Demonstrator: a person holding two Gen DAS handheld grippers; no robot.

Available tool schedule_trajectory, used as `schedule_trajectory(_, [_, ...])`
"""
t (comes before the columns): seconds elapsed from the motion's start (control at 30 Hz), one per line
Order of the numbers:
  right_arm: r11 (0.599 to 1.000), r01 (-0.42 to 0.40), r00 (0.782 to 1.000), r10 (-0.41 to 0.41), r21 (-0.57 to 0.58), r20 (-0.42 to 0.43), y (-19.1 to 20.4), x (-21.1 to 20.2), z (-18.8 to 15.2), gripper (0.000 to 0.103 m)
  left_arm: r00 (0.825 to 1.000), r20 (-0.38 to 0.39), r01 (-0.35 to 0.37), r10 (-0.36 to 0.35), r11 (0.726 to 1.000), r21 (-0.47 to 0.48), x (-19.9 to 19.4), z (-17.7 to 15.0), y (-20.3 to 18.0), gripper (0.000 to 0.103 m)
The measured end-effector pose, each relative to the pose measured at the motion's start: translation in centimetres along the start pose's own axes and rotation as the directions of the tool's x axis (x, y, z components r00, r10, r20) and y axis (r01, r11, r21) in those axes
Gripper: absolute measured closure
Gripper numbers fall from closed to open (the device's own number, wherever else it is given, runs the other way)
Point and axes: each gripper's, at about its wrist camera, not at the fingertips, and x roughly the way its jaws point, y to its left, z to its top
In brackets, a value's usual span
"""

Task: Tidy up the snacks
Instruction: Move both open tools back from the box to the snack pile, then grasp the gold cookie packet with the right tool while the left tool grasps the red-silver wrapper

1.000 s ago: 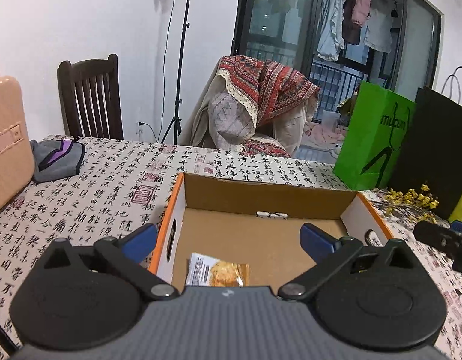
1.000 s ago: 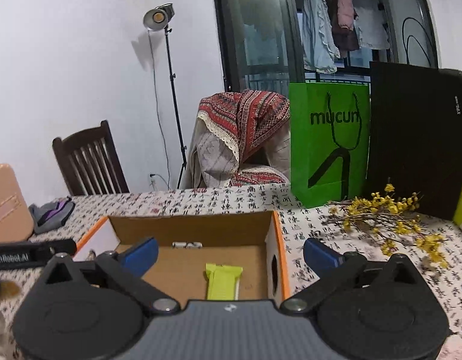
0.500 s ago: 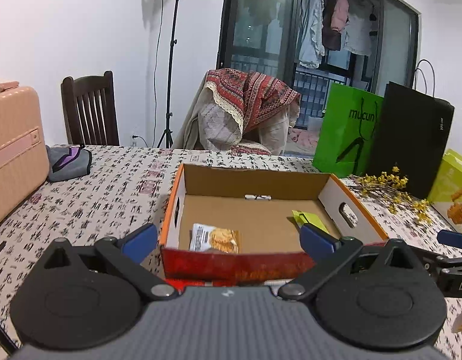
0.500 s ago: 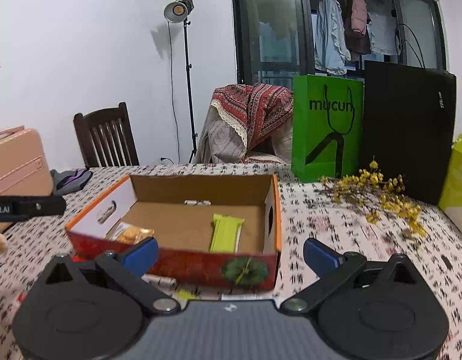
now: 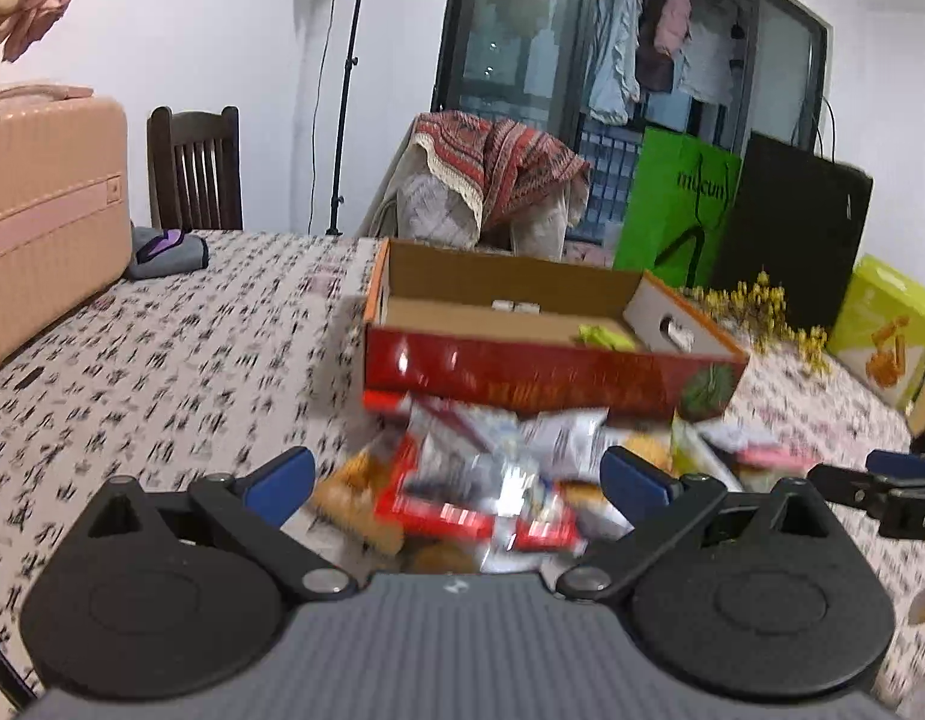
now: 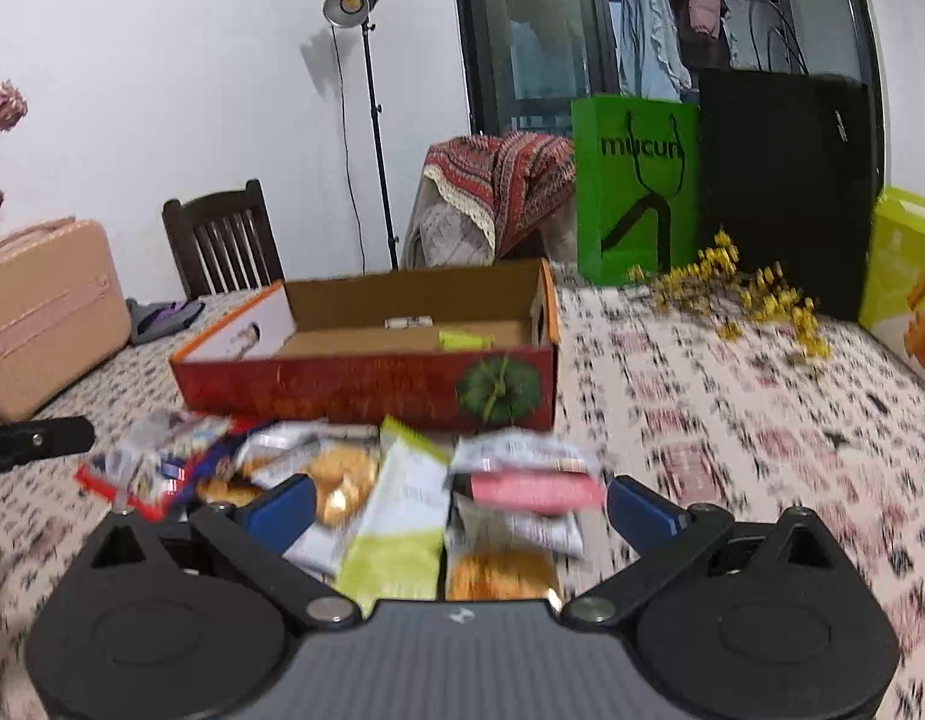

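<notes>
We hold our left gripper [image 5: 457,477] level, jaws spread wide, nothing between them | our right gripper [image 6: 460,501] likewise wide apart and empty | both seem tilted slightly downward, though blur obscures it.

Snack pile and box, mid-frame

Blurred snack packets [image 6: 402,498] lay heaped below the open red cardboard box [image 6: 366,384], which held perhaps one green bar [image 6: 462,339].

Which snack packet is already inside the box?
The lime-green packet, lying on the floor of the cardboard box near its right end. All the other packets sit heaped on the tablecloth in front of the box.
</notes>
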Motion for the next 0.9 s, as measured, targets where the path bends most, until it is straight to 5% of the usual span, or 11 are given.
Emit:
schedule_trajectory(0.53, [0.997, 0.074, 0.989, -0.077, -0.035, -0.124, -1.7, 2.9, -1.8, 0.001, 1.0, -0.002, -0.018, 0.018, 1.0, -0.011, -0.8, -2.8, 1.7, 0.0])
schedule_trajectory(0.73, [0.996, 0.084, 0.986, -0.088, -0.036, -0.144, -1.8, 5.2, -1.0, 0.01, 0.999, 0.004, -0.041, 0.041, 0.999, -0.027, -1.3, -3.0, 2.5, 0.0])
schedule_trajectory(0.9, [0.997, 0.071, 0.984, -0.076, -0.04, -0.16, -1.8, 5.6, -1.6, 0.028, 0.999, 0.005, -0.047, 0.047, 0.998, -0.035, -1.2, -2.9, 2.7, 0.0])
